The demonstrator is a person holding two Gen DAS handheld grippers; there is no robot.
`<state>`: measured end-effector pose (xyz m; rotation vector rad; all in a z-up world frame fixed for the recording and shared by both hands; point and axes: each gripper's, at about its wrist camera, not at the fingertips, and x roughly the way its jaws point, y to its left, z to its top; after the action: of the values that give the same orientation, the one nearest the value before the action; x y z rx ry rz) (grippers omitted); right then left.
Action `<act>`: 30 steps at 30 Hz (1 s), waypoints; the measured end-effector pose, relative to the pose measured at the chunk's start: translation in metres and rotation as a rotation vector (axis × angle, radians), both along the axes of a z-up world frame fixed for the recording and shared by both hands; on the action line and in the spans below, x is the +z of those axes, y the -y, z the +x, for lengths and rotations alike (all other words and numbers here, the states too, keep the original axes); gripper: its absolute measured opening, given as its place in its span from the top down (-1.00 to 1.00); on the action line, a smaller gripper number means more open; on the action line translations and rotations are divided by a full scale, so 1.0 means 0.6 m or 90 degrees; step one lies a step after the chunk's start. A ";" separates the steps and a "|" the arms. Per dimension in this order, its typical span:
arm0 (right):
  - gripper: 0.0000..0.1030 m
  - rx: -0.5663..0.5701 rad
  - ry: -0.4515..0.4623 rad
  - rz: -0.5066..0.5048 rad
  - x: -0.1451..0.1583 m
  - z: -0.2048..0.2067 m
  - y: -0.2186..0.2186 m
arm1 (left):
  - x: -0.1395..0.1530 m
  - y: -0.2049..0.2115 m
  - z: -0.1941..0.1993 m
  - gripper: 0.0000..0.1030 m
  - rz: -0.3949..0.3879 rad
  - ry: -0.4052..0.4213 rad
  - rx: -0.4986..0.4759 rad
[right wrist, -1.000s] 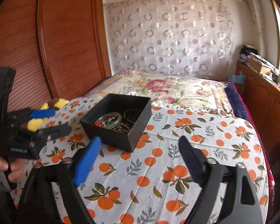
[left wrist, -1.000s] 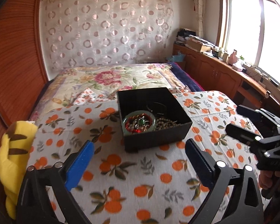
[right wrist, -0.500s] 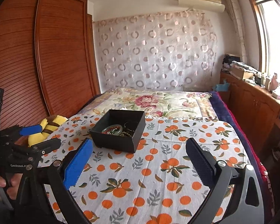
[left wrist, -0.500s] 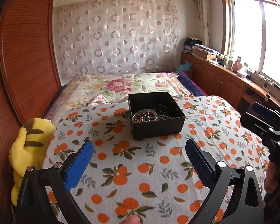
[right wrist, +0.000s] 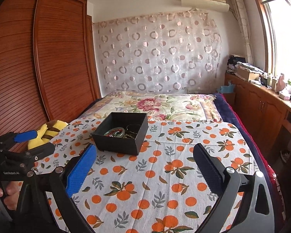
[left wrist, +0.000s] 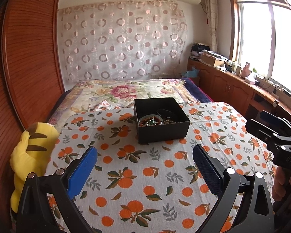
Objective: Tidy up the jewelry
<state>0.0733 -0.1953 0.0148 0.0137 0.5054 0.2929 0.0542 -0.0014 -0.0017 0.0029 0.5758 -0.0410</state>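
A black open box (left wrist: 162, 123) stands on the orange-print cloth (left wrist: 145, 174); it also shows in the right wrist view (right wrist: 120, 136). Inside lie a green bangle around red and green beads (left wrist: 151, 120), a string of pale beads (left wrist: 169, 120) and a dark ring (left wrist: 164, 112). My left gripper (left wrist: 145, 163) is open and empty, held back from the box on its near side. My right gripper (right wrist: 143, 161) is open and empty, near the box's right front. Each gripper shows in the other's view, the right one (left wrist: 261, 124) and the left one (right wrist: 34, 142).
A yellow striped plush toy (left wrist: 32, 155) lies at the cloth's left edge beside the wooden wardrobe (right wrist: 38, 68). A floral quilt (left wrist: 126, 91) covers the bed beyond the box. A wooden counter (left wrist: 242, 85) with clutter runs along the right under the window.
Both grippers have pulled back and up from the box, which now looks smaller and farther. Both stay open and empty.
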 end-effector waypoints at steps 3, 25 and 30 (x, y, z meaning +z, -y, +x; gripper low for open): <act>-0.95 0.000 -0.001 -0.001 -0.002 0.000 -0.001 | 0.001 -0.001 -0.001 -0.85 -0.001 0.001 0.003; -0.95 0.001 -0.003 0.002 -0.006 -0.001 0.001 | 0.002 -0.002 -0.002 -0.85 -0.003 0.001 0.002; -0.95 0.001 -0.003 0.002 -0.006 0.000 0.001 | 0.001 -0.002 -0.001 -0.85 -0.003 0.000 0.002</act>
<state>0.0731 -0.1960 0.0114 0.0168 0.5100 0.2956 0.0534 -0.0002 -0.0010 -0.0019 0.5752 -0.0397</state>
